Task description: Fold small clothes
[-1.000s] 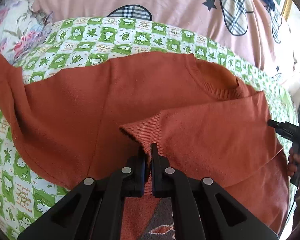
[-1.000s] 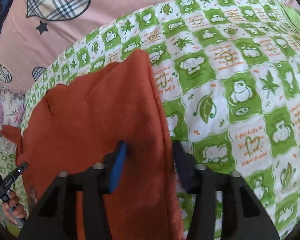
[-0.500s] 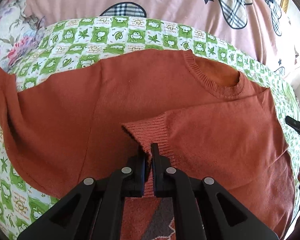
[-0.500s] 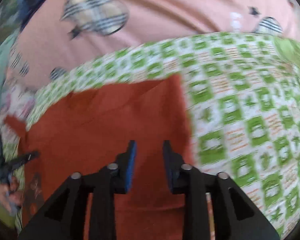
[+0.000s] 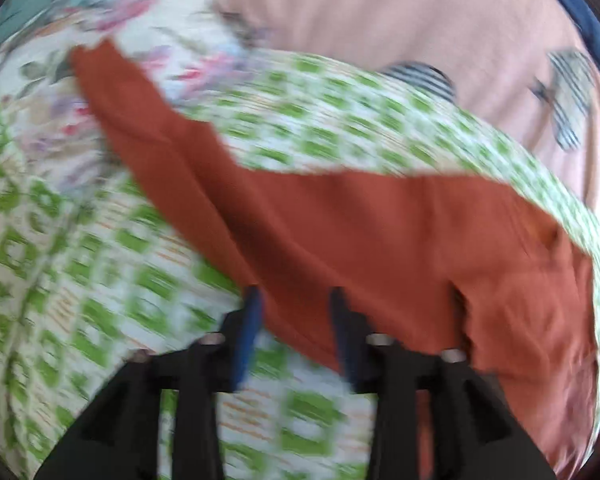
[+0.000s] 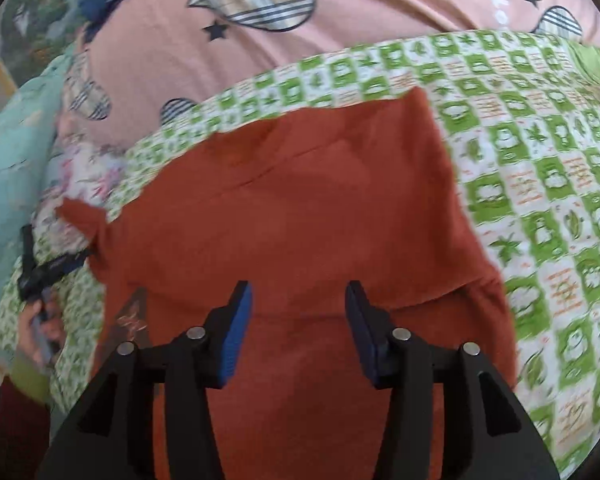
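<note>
Green-and-white checked sheet (image 6: 540, 208) spread across the bed, pink quilt (image 6: 360, 40) with plaid hearts behind it, floral fabric (image 6: 84, 172) beside, teal cloth (image 6: 12, 168) far left.

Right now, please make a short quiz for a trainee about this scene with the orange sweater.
1. True or false: the right gripper clamps the orange sweater.
2. What lies under the sweater? A) green checked blanket B) wooden table C) blue towel
3. Fill in: the left gripper has its jaws ____.

Key: 1 false, its jaws are opening above the fabric; 2 A; 3 opening, gripping nothing.
</note>
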Demonstrator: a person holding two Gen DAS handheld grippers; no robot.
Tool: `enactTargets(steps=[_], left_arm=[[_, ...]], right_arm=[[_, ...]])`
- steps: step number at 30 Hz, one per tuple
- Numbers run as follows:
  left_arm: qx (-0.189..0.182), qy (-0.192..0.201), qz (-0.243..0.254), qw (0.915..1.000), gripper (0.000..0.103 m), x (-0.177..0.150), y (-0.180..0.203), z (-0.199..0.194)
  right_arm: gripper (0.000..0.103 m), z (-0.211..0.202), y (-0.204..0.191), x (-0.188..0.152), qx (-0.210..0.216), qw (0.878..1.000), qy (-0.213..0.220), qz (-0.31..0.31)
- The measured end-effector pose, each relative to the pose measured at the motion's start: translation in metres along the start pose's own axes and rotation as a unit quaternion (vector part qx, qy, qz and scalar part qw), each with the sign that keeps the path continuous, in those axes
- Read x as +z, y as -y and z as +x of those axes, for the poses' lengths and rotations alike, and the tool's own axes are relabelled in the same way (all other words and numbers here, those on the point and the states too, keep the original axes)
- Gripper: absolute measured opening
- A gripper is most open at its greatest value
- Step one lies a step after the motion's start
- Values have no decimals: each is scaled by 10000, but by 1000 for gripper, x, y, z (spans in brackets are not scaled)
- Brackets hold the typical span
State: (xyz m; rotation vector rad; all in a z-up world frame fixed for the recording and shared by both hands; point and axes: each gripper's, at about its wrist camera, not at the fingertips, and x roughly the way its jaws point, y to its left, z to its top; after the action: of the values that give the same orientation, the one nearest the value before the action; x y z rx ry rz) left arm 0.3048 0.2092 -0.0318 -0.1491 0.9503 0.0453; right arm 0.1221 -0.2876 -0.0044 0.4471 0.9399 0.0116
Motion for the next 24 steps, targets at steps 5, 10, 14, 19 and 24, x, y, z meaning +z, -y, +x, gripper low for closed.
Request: enactTargets(steps=[5,10,14,19,24], left_arm=[[522,250,-856,9946,81,56,-60,15],[1095,349,-1448,9828,83,104,-112,39],[1361,453,-1482,9785,20,116,-129,55],[966,886,-1106,9852,4,108,-104,28],[322,1284,-606,9893,4,89,-46,-17]], right_arm=[[53,15,-31,-14,130,9993,-302,-190],[53,29,-34,-22,44,9983,-540,-211],[53,32,-33,-27,88,9980,-607,-175],[53,31,-39,-24,229,9983,-512,-184],[53,20,-38,-26,348,9986,-375,-119]])
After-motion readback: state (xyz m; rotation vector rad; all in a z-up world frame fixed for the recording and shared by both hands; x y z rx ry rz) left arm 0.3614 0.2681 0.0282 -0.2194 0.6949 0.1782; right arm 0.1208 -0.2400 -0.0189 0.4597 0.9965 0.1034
